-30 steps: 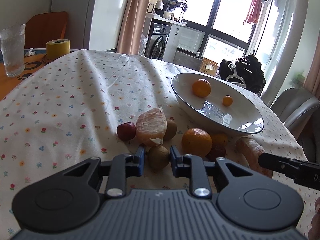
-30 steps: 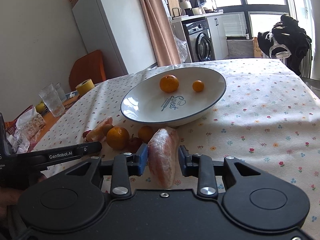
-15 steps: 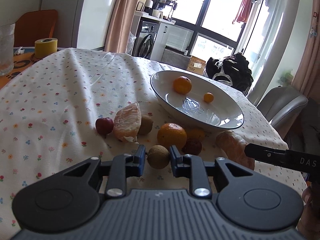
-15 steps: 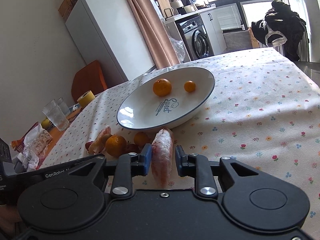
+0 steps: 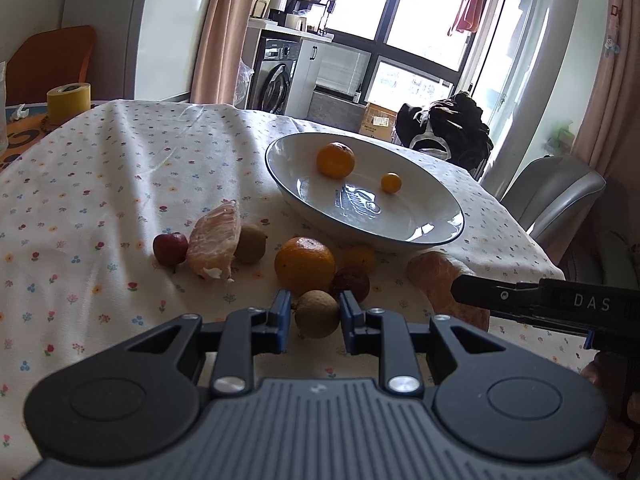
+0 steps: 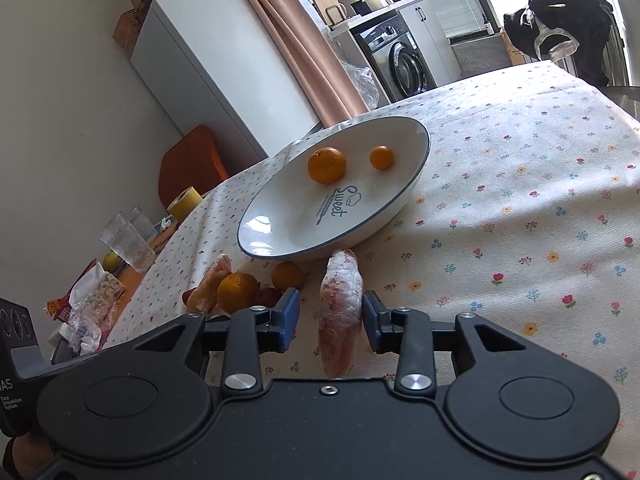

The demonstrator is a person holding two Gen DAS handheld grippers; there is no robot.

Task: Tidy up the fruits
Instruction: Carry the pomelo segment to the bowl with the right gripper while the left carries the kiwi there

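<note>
Two grippers worked over a tabletop (image 5: 100, 168) under a flowered cloth.

Item 1: left gripper (image 5: 313, 318), jaws spread, a small brown round fruit (image 5: 317, 313) lying between the blue pads on the cloth; whether the pads touched it could not be told. Round, no long axis.

Item 2: right gripper (image 6: 330, 318), jaws spread, a peeled pink citrus wedge (image 6: 340, 308) lying between them, its right side against the right pad and a clear gap on the left. Long axis ran along the fingers, the far tip pointing toward the bowl (image 6: 280, 240) and lying just beside its near rim.

Item 3: white bowl with a dark rim, near the middle of the tabletop, holding a large orange (image 6: 326, 165) and a small orange (image 6: 381, 157), apart from each other.

Item 4: loose fruit on the cloth between the left gripper and the bowl: an orange (image 5: 304, 266), a smaller orange (image 5: 360, 258) and a dark red fruit (image 5: 352, 283) clustered together; to the left, a second peeled wedge (image 5: 214, 246), tilted with its tip up, a red fruit (image 5: 170, 249) and a brown fruit (image 5: 250, 242) touching its sides.
</note>
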